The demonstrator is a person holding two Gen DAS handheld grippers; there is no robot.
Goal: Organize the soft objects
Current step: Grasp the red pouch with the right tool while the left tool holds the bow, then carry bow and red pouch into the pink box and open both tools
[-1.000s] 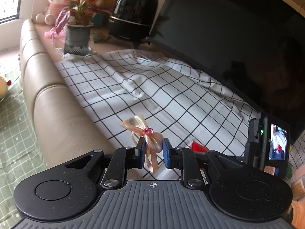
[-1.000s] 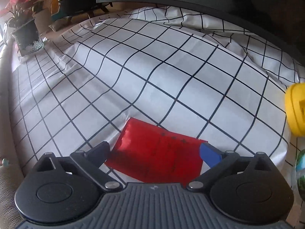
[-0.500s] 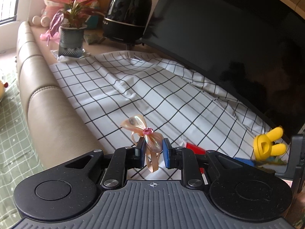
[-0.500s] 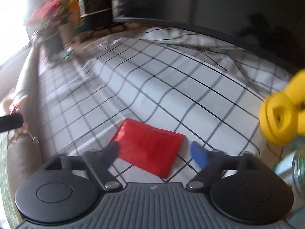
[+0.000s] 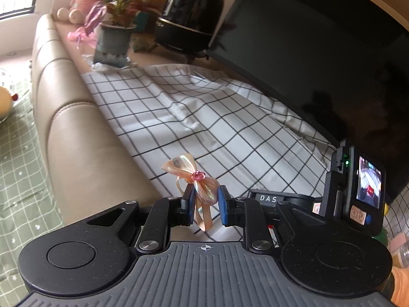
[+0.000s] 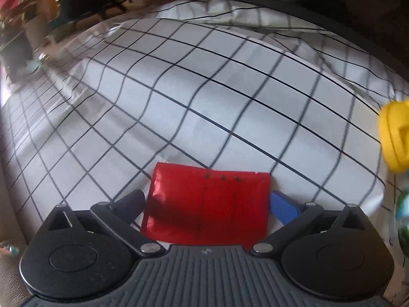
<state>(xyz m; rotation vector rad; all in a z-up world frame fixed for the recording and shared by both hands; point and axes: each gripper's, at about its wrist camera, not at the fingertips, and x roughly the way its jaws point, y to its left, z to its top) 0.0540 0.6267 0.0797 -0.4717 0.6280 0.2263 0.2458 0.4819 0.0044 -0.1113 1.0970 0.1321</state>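
A peach, glossy ribbon bow [image 5: 196, 179] with a pink gem at its knot is sitting pinched between the blue pads of the left tongs [image 5: 204, 200], one loop sticking up to the left and its tails hanging down. A red flat pouch [image 6: 207, 204] is lying on the white checked cloth [image 6: 204, 102], its near edge hidden.

The white black-checked cloth [image 6: 204, 97] lies bare and open across its middle. A large dark screen [image 5: 319, 58] walls its far edge. A potted pink-leaved plant [image 5: 115, 41] and a round black glossy appliance [image 5: 189, 18] crowd the far corner; a yellow plastic toy [image 6: 395, 138] blocks the right edge.
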